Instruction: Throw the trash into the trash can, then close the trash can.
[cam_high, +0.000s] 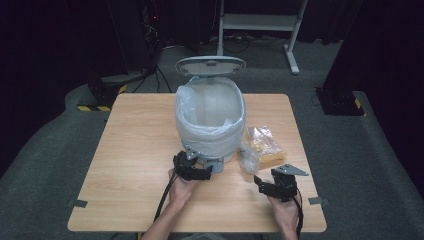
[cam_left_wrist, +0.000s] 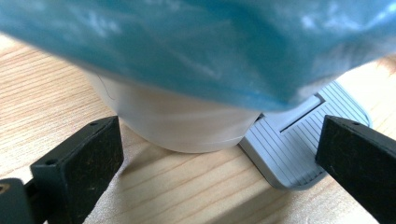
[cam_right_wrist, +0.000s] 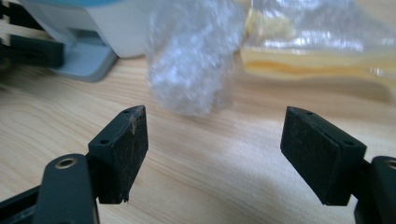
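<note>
High view: table (cam_high: 135, 150) lit evenly from above, surroundings near black, soft overall. Gripper views bright and warm; bin liner (cam_left_wrist: 196, 46) close and out of focus, crumpled plastic (cam_right_wrist: 191, 60) blurred, glare on bag (cam_right_wrist: 322, 42).

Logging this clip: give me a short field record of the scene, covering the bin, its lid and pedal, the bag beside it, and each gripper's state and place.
surface: wooden table
bin: white pedal bin with a clear liner, standing mid-table
lid: lid raised, tilted back
pedal: grey pedal at the bin's near base
bag: clear bag with yellow contents, lying right of the bin
left gripper: left gripper at the pedal, jaws open, one each side of the bin's base
right gripper: right gripper open, nothing between the jaws, pointed at the bag's crumpled end
</note>
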